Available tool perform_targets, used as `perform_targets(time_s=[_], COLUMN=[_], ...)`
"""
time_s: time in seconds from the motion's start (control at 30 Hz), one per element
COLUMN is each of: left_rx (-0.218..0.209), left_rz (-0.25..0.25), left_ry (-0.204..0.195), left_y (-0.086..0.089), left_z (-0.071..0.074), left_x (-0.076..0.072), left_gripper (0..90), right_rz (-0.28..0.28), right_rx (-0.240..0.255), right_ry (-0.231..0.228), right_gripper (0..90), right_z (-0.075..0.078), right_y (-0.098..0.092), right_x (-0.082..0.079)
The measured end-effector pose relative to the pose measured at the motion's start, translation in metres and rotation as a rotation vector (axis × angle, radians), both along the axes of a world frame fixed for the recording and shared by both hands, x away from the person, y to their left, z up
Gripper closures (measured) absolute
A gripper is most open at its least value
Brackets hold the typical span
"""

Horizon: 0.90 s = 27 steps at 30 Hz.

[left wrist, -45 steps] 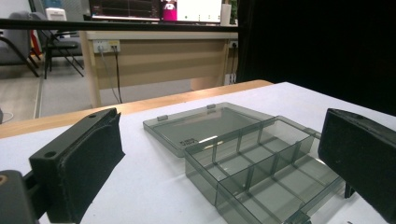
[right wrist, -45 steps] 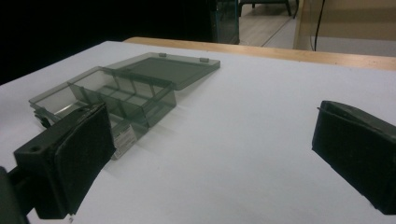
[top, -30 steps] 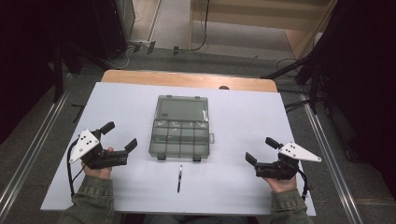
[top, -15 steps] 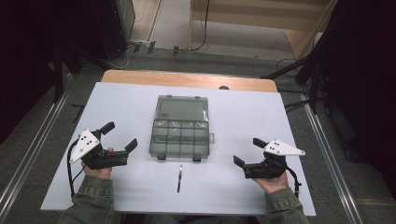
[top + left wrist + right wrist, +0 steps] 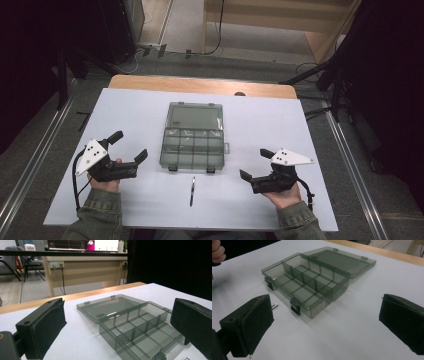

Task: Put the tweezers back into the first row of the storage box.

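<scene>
Left gripper [image 5: 131, 146] fingers spread, empty, left of the open compartment box [image 5: 194, 137] mid-worktop. We'd mind the thin pen [image 5: 191, 191] near its front: right gripper [image 5: 253, 164], fingers also spread, could knock it or snag the latches

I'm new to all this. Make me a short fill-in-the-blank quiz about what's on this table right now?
1. The smoky clear organizer box lies with its lid ____.
2. The thin pen-like tool lies on the white table cover, between the box and the ____ edge of the table.
3. The left gripper and the right gripper both have their jaws ____.

Missing words: open; near; open
</scene>
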<state>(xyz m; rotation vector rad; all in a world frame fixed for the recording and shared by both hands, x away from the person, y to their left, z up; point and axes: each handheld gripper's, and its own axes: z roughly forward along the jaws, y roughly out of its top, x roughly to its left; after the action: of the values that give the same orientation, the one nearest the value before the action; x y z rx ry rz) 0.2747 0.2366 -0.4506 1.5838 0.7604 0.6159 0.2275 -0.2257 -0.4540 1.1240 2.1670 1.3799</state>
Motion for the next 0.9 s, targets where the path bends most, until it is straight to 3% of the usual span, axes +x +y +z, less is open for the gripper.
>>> perform_targets(time_s=[0.37, 0.9], left_rx=[-0.003, -0.002], left_rz=[-0.002, -0.012], left_ry=[0.003, 0.011], left_y=[0.0, -0.002], left_z=[0.0, -0.001], left_x=[0.0, 0.0], left_gripper=[0.0, 0.0], right_rz=[0.063, 0.114], right_rx=[-0.065, -0.092], right_ry=[0.027, 0.062], right_gripper=[0.0, 0.0], right_z=[-0.004, -0.002], right_y=[0.029, 0.058], right_x=[0.005, 0.01])
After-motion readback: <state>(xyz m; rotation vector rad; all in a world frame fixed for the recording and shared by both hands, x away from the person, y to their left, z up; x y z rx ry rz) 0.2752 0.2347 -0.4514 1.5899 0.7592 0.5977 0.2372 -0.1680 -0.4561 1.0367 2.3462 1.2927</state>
